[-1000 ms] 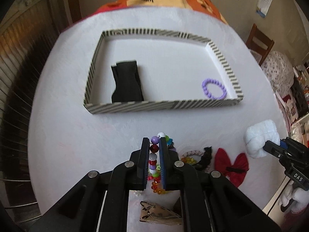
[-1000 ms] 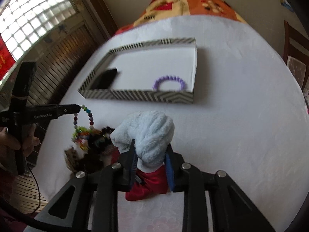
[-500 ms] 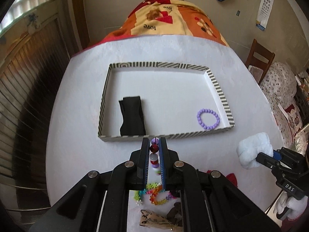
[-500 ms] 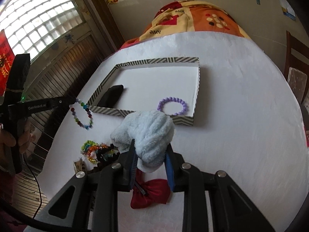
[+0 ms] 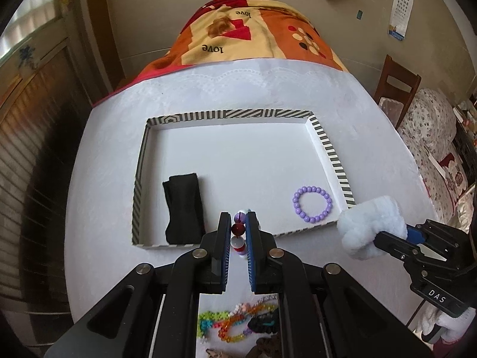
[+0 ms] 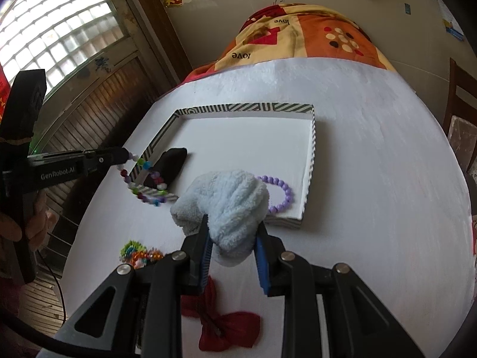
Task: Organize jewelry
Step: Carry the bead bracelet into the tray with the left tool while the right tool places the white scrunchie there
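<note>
My left gripper [image 5: 238, 223] is shut on a multicoloured bead bracelet [image 5: 238, 229], which hangs over the near rim of the striped tray [image 5: 334, 155]; from the right wrist view the same bracelet [image 6: 143, 185] dangles from the left gripper [image 6: 126, 155] above the tray's near-left corner [image 6: 155, 146]. My right gripper [image 6: 232, 229] is shut on a fluffy white scrunchie [image 6: 229, 205], held in the air just before the tray's near edge; in the left wrist view the scrunchie [image 5: 369, 223] sits at the tray's near-right corner. Inside the tray lie a black headband [image 5: 183, 205] and a purple bead bracelet [image 5: 312, 204].
On the white tablecloth near me lie colourful bead bracelets [image 5: 229, 323], a dark hair tie [image 5: 262, 322] and a red bow [image 6: 226, 325]. A patterned blanket [image 5: 256, 38] covers the table's far end. A wooden chair [image 5: 396, 89] stands at the right. A hand [image 6: 35, 223] holds the left gripper.
Both grippers have risen and moved forward towards the tray. The bead bracelet was lifted off the pile and now hangs over the tray's near rim; the scrunchie came up to the tray's edge.
</note>
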A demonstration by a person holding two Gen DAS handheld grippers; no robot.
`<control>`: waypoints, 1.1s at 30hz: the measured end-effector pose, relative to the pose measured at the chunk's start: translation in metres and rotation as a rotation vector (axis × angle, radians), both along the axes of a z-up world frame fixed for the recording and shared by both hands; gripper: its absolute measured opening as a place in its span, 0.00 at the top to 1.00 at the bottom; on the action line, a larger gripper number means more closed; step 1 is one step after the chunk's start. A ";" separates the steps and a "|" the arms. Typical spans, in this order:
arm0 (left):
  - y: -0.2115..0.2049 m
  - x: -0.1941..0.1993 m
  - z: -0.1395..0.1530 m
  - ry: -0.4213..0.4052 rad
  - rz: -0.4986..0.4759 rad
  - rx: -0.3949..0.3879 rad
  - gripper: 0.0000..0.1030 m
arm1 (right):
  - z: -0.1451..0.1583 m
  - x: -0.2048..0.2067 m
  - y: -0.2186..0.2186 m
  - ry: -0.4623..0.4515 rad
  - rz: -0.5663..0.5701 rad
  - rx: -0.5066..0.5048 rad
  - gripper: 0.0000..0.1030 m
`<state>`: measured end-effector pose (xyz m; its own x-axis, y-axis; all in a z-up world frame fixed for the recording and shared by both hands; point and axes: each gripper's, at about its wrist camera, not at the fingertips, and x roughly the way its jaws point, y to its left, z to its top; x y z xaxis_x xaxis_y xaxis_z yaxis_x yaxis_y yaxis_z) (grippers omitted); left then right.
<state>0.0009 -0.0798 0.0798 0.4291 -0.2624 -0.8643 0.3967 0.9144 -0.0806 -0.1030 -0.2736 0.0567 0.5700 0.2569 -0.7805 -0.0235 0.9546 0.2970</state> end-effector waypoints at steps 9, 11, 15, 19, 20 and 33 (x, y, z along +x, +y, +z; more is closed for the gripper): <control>-0.018 0.022 -0.008 0.010 -0.021 0.016 1.00 | -0.003 0.033 -0.003 0.007 -0.022 0.003 0.74; -0.021 0.025 -0.010 0.014 -0.027 0.015 1.00 | -0.005 0.042 -0.005 0.015 -0.032 0.002 0.73; -0.030 0.034 -0.017 0.030 -0.035 0.010 1.00 | -0.010 0.056 -0.010 0.030 -0.043 -0.001 0.73; -0.041 0.042 -0.028 0.058 -0.042 0.000 1.00 | -0.015 0.071 -0.015 0.047 -0.055 0.000 0.72; -0.044 0.044 -0.032 0.069 -0.043 -0.004 1.00 | -0.018 0.076 -0.016 0.054 -0.056 -0.003 0.72; -0.018 0.063 -0.081 0.166 0.032 0.017 1.00 | -0.054 0.124 -0.018 0.134 -0.048 -0.024 0.72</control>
<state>0.0641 -0.0978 -0.0010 0.2881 -0.2355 -0.9282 0.3499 0.9282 -0.1269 0.0206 -0.2918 0.0024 0.4711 0.2124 -0.8561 0.0606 0.9605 0.2717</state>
